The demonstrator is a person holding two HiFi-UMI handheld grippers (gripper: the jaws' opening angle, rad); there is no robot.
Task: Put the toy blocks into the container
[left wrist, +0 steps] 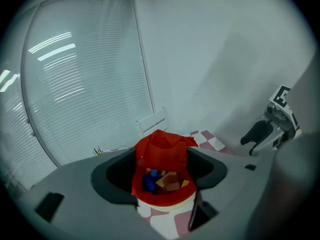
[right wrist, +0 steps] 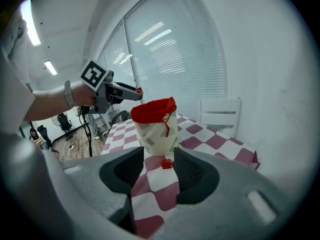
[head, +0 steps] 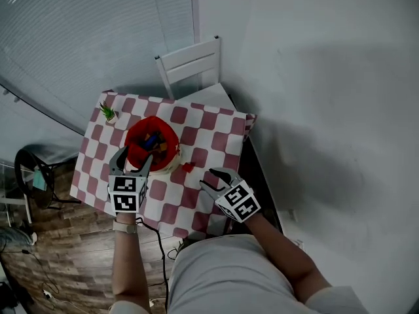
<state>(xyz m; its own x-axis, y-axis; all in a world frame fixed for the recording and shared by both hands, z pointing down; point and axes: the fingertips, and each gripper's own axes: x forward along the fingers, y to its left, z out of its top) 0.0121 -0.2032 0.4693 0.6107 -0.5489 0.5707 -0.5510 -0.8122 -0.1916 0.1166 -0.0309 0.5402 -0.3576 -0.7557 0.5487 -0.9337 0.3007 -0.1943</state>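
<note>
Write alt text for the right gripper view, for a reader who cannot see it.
The right gripper, fingers apart and empty, points at a small red block on a checked tablecloth, just in front of a white container lined in red. The left gripper hovers by the container's rim, and a white chair stands behind.

bare checkered cloth lies open between the right gripper, jaws apart, and the red block. just past the block the container blocks the way, the left gripper spread round its near side. the plant stands well apart.
</note>
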